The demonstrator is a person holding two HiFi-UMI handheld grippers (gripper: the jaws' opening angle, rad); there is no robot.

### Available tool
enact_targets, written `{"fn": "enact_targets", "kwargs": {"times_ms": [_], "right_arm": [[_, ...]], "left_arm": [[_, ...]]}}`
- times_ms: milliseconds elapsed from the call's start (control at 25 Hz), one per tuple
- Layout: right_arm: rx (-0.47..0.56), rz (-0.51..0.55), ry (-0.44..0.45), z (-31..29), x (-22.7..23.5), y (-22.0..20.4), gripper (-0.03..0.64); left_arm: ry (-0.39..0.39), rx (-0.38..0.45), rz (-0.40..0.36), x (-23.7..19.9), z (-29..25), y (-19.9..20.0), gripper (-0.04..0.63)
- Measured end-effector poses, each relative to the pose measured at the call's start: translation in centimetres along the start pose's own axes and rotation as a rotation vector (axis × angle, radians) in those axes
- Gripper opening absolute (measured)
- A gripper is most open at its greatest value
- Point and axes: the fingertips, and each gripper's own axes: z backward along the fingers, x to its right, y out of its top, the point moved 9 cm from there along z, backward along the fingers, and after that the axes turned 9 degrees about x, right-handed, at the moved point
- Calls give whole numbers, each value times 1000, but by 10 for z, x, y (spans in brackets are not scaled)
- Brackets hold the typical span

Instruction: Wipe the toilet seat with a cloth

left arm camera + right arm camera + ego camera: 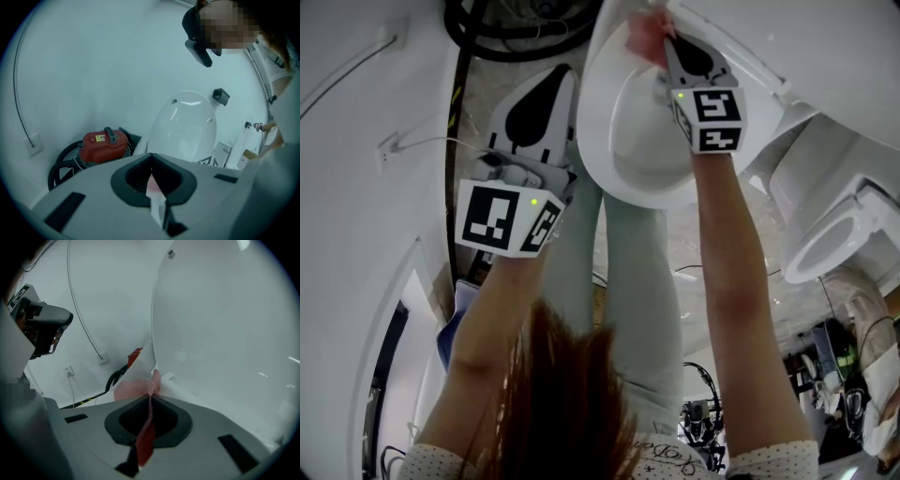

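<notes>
Pink-red mesh cloth (136, 389) is being clamped between the closed fingers of the right gripper (151, 398). A strip of it is trailing back through the jaws and the rest is bunched just ahead of the tips. That bunch is being pressed against a white edge, judged to be the toilet seat (614, 164), close beside the raised lid (225, 333). Held this way, the soft fabric rather than the hard jaw is being put against the surface, which is what wiping calls for. In the head view the right arm is being stretched out over the bowl so that the cloth is being brought to the far part of the ring.

The left gripper (151, 155) is being held off to one side, apart from the toilet, with its fingers brought together. A pale sliver is showing at their seam, and what it is cannot be told. This gripper is being given no part in the wiping, and its place is judged to be chosen so that the cloth's path is being left free. Beyond it, a red vacuum cleaner (104, 144) with a black hose is being stored against the wall.

The wiping is judged to be under way. How much of the seat is already clean cannot be told.
</notes>
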Motion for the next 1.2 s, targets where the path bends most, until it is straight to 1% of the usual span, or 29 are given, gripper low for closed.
{"fn": "enact_targets", "kwargs": {"times_ms": [440, 640, 1200], "right_arm": [[-27, -34, -72, 15, 19, -3, 23], [-40, -58, -90, 23, 26, -5, 23], [-68, -98, -187, 60, 51, -21, 23]], "left_arm": [[-37, -7, -9, 8, -7, 1, -5], [-45, -11, -11, 11, -6, 1, -5], [-88, -20, -20, 25, -10, 1, -5]]}}
